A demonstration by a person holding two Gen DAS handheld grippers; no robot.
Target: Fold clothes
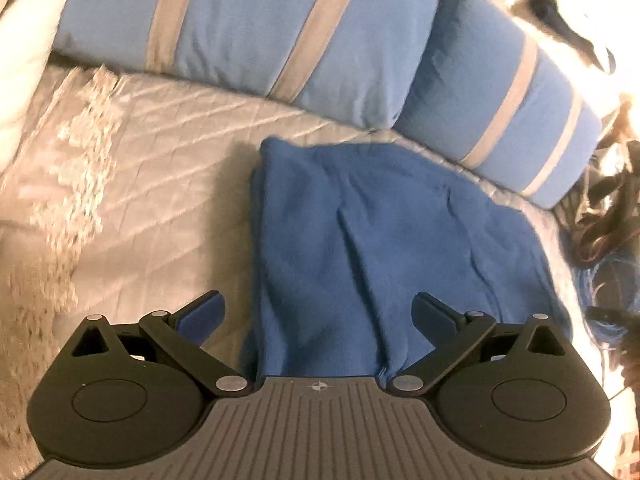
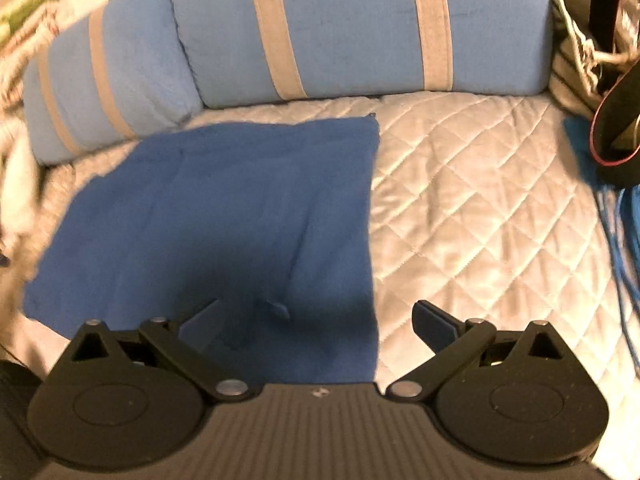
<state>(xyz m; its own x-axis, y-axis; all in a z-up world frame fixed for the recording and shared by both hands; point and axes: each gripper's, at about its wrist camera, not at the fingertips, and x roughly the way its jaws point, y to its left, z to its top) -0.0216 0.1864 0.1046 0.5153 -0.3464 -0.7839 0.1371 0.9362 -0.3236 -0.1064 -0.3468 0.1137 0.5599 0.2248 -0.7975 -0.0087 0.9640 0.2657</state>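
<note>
The blue garment (image 2: 224, 216) lies flat on the quilted bedspread (image 2: 480, 208), already in a roughly rectangular shape with a straight right edge and a squared far corner. In the left wrist view its left side (image 1: 360, 240) shows what looks like a doubled, layered edge, so it appears to be folded over at least once, though motion blur makes the layers hard to count. A few soft creases run lengthwise down the cloth. What kind of garment it is cannot be told from here.

Judged as it lies, the folding is partly or wholly done: the piece is a tidy panel, and it could be a finished fold or a stage awaiting one more halving. The pictures do not settle which.

Both tongs are spread wide and grip nothing. The left tongs (image 1: 320, 316) hover over the near end of the cloth, its fingers straddling it. The right tongs (image 2: 320, 320) sit over the near right corner, one finger above the fabric and the other above bare bedspread.

Beyond the garment, two light-blue pillows with tan stripes (image 1: 248, 28) lean at the head of the bed. Dark clutter and blue cords (image 2: 624, 216) sit at the right edge.
</note>
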